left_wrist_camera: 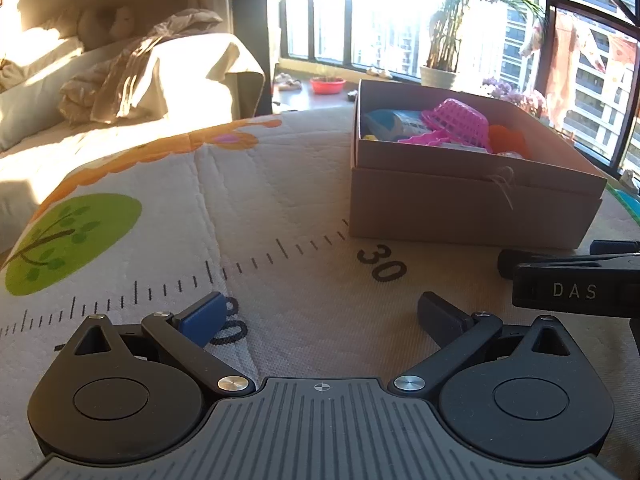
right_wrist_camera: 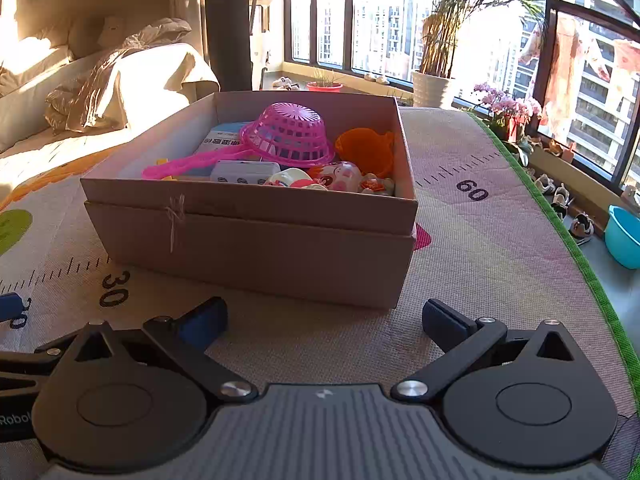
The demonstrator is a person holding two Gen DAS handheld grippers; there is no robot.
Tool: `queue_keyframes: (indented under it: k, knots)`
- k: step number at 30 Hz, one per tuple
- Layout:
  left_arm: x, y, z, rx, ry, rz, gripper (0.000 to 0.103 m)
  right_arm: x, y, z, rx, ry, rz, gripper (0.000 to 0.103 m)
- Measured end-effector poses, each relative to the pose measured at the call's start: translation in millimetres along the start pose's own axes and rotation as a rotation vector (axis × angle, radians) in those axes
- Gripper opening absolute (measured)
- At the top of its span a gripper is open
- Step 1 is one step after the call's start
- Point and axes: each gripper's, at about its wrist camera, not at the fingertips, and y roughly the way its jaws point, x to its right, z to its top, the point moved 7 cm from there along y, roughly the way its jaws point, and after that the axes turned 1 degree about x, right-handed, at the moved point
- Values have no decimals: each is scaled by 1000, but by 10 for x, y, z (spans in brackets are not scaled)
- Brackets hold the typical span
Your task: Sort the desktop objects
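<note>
Grippers (left_wrist_camera: pixel 324 316) (right_wrist_camera: pixel 324 322) agape before box (right_wrist_camera: pixel 256 248)

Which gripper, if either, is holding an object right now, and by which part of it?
Neither. The left gripper and right gripper are both open and empty over the mat; the toys sit in the cardboard box.

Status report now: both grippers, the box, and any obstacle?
Left gripper open, empty, over mat. Right gripper open, empty, facing cardboard box. Box holds pink strainer and toys. Nothing between grippers and box.
</note>
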Motion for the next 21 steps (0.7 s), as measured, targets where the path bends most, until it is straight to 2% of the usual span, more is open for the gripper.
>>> queue_keyframes:
  k: [21]
  knots:
    - [-17, -8, 0, 0, -4, -4, 103, 5, 0, 0, 0, 0, 0, 103]
